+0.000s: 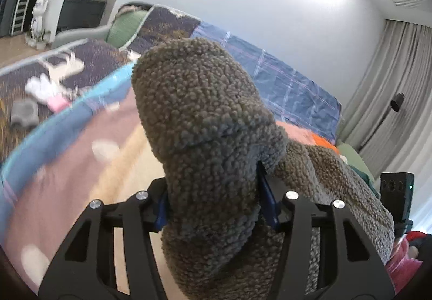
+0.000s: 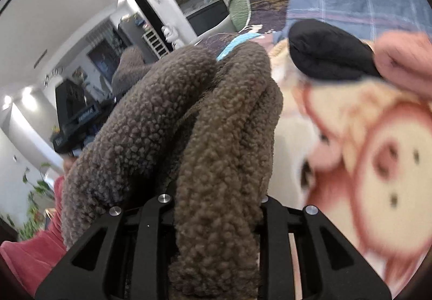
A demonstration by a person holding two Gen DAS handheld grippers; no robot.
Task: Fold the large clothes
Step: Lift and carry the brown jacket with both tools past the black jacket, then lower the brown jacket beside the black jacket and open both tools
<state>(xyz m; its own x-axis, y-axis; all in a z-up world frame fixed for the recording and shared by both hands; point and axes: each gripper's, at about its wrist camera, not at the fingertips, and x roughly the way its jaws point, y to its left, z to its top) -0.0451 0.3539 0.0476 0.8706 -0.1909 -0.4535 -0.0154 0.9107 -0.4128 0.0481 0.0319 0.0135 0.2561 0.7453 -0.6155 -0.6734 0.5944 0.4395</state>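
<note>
Each hand-held gripper, left (image 1: 216,208) and right (image 2: 213,208), clamps the brown fleece garment (image 1: 199,116); no readable writing.

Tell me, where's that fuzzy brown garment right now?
The fuzzy brown garment is bunched up and gripped in both tools, filling the middle of each wrist view, held above the cartoon-print blanket on the bed.

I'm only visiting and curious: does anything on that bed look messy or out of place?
Yes. Small loose items lie scattered on the dark quilt, and the brown fleece garment is still bunched up rather than flat, with both grippers clamped on it.
</note>
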